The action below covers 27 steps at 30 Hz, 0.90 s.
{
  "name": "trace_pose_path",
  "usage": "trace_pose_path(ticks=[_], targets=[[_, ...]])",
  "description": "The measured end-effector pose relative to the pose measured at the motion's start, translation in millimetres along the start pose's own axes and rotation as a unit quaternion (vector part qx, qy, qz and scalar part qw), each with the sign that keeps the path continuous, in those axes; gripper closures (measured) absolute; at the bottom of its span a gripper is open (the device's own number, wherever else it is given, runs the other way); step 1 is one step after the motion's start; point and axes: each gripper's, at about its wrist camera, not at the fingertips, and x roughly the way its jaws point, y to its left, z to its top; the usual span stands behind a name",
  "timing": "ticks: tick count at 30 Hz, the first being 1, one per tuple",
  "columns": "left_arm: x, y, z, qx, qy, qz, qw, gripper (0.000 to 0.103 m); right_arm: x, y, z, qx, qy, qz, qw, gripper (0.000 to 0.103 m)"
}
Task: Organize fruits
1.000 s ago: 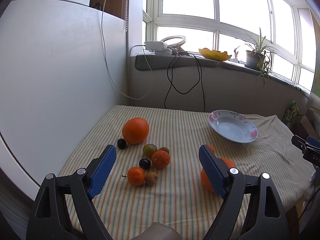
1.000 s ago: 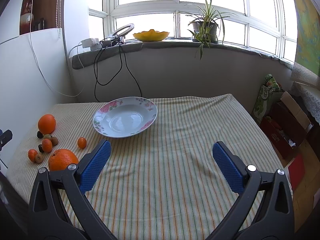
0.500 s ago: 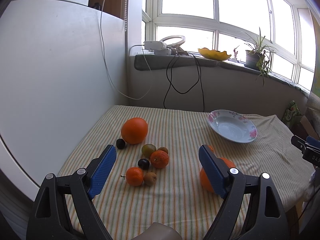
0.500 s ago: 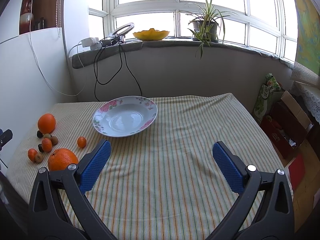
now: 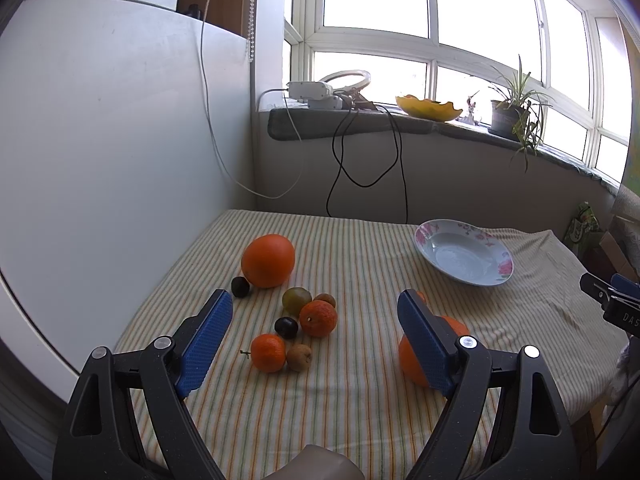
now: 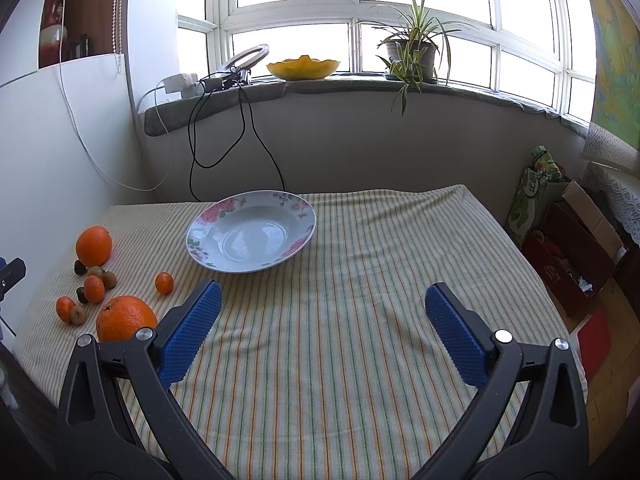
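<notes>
My left gripper [image 5: 314, 304] is open and empty, held above a cluster of small fruits: a mandarin [image 5: 268, 353], a second mandarin [image 5: 318, 318], a green fruit [image 5: 296, 298] and dark plums [image 5: 286, 327]. A big orange [image 5: 268, 255] sits behind them. Another big orange [image 5: 412, 354] is partly hidden by the right finger. The flowered plate [image 5: 464, 252] stands empty at the right. My right gripper [image 6: 320, 298] is open and empty above bare cloth, in front of the plate [image 6: 251, 236]. In the right wrist view the fruits lie at the left, with a big orange [image 6: 125, 318] nearest.
The striped cloth covers the table [image 6: 360, 320]. A white panel [image 5: 100, 160] stands along the left edge. Cables [image 5: 360, 160] hang from the windowsill at the back. Boxes [image 6: 568, 256] sit on the floor to the right of the table.
The left gripper has drifted slightly, so the fruits sit a little lower and further left in its view. The right gripper has barely moved. Both stay open.
</notes>
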Motion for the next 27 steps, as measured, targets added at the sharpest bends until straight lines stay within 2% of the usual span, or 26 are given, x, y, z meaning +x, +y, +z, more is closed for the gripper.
trace_pose_path(ticks=[7,12,20,23,27], targets=[[-1,-4,4,0.0,0.001,-0.001,1.0,0.018,2,2,2,-0.003,0.003,0.006,1.0,0.0],[1,-3,3,-0.005,0.01,-0.002,0.9999,0.018,6,5,7,-0.012,0.013,0.03,0.999,0.0],[9,-8,-5,-0.014,0.038,-0.039,0.9984,0.018,18,12,12,-0.029,0.037,0.115,0.992,0.0],[13,-13,-8,-0.015,0.052,-0.057,0.9969,0.019,31,16,14,-0.02,0.07,0.168,0.983,0.0],[22,-20,-14,-0.029,0.079,-0.101,0.9914,0.019,48,23,14,-0.01,0.115,0.219,0.969,0.0]])
